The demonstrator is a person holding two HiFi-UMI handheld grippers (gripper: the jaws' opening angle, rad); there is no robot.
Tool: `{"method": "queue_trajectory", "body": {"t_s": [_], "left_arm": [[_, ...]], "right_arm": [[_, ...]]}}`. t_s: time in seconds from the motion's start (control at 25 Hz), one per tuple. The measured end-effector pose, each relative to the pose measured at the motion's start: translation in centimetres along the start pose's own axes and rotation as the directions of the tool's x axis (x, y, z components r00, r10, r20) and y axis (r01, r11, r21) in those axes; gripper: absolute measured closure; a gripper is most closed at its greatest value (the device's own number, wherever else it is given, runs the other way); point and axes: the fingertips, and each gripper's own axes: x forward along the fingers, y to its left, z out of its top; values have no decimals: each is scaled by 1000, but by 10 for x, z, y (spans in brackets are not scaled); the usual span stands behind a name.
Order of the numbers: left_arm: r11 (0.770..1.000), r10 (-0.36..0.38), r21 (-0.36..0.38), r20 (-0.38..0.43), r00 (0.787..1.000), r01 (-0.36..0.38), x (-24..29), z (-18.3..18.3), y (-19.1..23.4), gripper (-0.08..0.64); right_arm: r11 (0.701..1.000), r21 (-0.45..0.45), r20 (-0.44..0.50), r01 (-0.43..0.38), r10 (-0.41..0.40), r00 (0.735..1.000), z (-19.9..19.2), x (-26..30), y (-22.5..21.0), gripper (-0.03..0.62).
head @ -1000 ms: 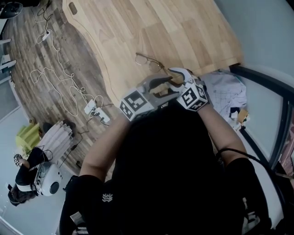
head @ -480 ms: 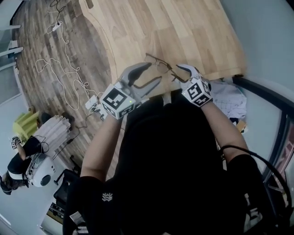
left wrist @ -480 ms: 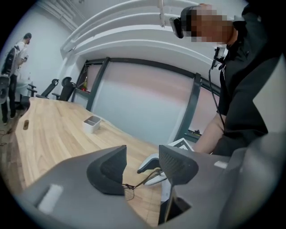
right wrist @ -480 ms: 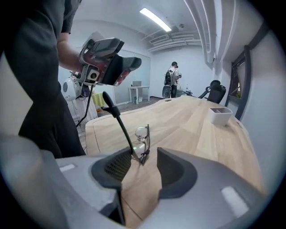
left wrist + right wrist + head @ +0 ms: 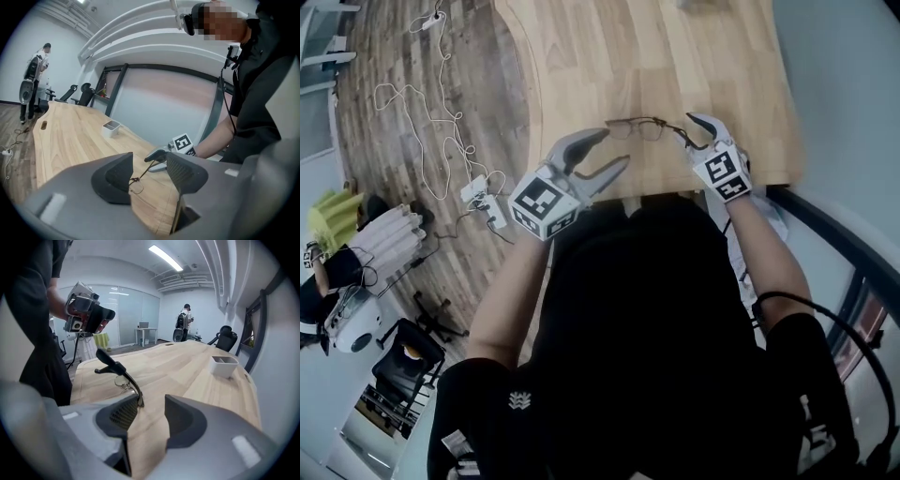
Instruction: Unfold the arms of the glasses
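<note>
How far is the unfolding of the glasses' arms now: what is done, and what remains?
About halfway, it seems. Done: one arm of the thin dark-framed glasses stretches out sideways towards the right tool. In hand: that arm's tip sits beside one jaw of the right tool, whose jaws stand apart. The left tool is open beside the glasses and grips nothing. Left: probably the second arm, whose state I cannot make out.

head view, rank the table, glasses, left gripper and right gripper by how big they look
1. wooden table, largest by far
2. left gripper
3. right gripper, looks smaller than the left, but it is turned at another angle, so this pair is unsure
4. glasses, smallest, just a thin frame
</note>
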Motion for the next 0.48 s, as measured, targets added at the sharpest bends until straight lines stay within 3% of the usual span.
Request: {"method": "queue_trajectory", "body": {"t_s": [0.28,0.48], "left_arm": [[995,100,-22,-34,994,-101,4,-4,22,340],[982,184,-20,-60,981,-186,13,-22,43,353]], "right_arm": [[999,-41,13,7,-6,1000,22,22,-58,420],[1000,6,35,2,-2,999,20,23,-55,420]]}}
